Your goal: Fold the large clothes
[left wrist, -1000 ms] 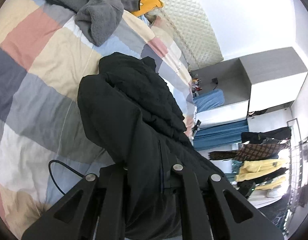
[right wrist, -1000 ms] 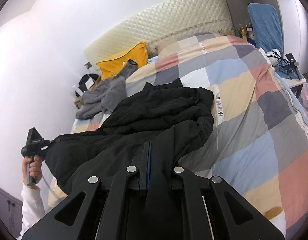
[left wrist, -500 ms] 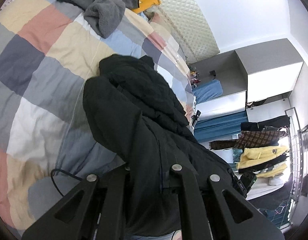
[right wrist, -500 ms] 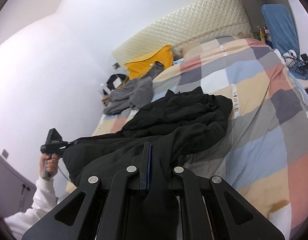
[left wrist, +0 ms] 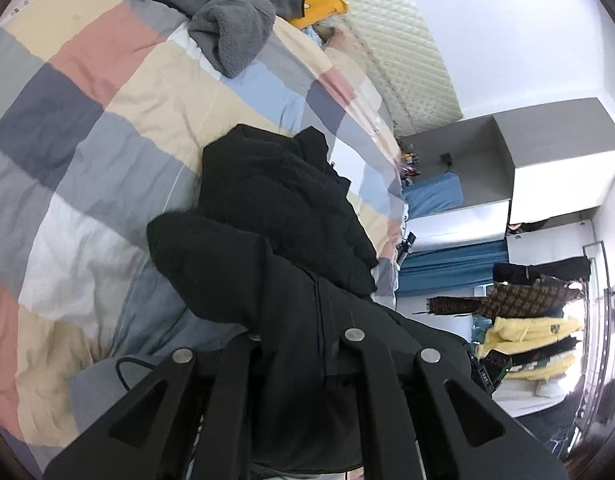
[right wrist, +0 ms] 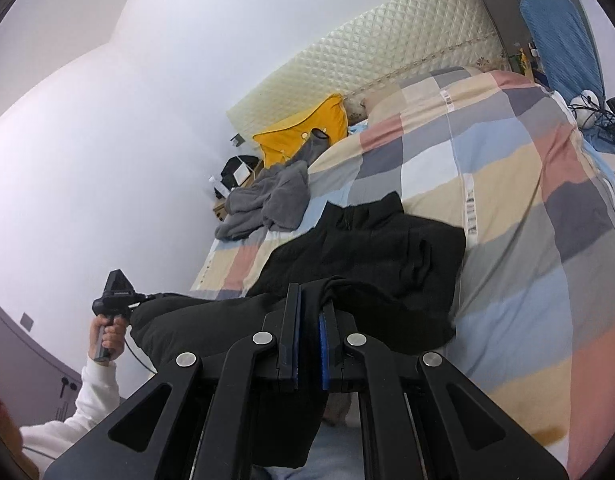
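A large black padded jacket [left wrist: 275, 208] lies half on the checked bed, its near edge lifted off the quilt. My left gripper [left wrist: 295, 344] is shut on that edge, and black cloth hides its fingertips. In the right wrist view the same jacket [right wrist: 367, 248] stretches from the bed toward me. My right gripper [right wrist: 309, 316] is shut on a fold of it, pinched between the blue pads [right wrist: 327, 344]. At the left of that view the left gripper [right wrist: 147, 299] holds the jacket's other end, gripped by a hand in a white sleeve.
A grey fleece garment [left wrist: 227, 28] and a yellow pillow [right wrist: 307, 128] lie near the quilted headboard [right wrist: 387, 52]. A black cable [left wrist: 127, 368] runs over the checked quilt [left wrist: 87, 140]. A rack of hanging clothes [left wrist: 527, 320] stands beyond the bed, and a bedside table [right wrist: 235, 184] by the wall.
Both grippers have drawn back from the bed with the jacket's edge, lifting it and stretching it between them. The right wrist view has swung toward the wall.
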A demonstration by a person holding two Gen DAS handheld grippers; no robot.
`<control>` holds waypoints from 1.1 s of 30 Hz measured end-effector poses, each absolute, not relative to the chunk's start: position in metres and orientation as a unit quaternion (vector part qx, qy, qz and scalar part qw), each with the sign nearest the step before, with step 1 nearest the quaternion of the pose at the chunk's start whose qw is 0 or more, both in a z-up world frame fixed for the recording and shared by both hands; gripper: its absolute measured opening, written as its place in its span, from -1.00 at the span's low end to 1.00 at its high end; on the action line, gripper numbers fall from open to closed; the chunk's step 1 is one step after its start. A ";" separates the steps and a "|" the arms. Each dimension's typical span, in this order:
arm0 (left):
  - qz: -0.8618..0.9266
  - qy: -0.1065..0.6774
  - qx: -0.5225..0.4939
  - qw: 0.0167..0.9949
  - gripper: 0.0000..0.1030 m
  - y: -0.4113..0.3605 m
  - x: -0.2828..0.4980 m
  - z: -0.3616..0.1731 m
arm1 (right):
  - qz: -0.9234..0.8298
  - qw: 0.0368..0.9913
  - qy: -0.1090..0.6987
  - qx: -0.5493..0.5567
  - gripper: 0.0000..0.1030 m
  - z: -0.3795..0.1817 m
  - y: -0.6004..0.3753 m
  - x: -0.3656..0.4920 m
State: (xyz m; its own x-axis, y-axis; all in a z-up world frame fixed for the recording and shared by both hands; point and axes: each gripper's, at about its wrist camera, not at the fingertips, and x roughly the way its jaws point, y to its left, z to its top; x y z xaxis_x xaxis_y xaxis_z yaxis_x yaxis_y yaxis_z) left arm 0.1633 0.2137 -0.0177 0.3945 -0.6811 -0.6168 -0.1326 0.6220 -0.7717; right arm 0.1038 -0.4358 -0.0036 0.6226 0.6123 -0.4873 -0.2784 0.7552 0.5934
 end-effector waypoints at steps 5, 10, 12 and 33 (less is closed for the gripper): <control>-0.159 0.538 -0.399 0.726 -0.83 0.208 0.220 -0.020 | 0.246 0.866 0.348 0.262 -0.91 -0.010 -0.448 0.155; -0.128 0.548 -0.429 0.706 -0.75 0.201 0.276 -0.031 | 0.233 0.854 0.352 0.304 -0.92 -0.031 -0.464 0.209; -0.114 0.556 -0.442 0.695 -0.72 0.199 0.299 -0.042 | 0.223 0.845 0.364 0.324 -0.92 -0.046 -0.473 0.238; 0.044 0.647 -0.450 0.614 -0.25 0.166 0.458 -0.190 | 0.099 0.792 0.500 0.336 -0.91 -0.210 -0.511 0.408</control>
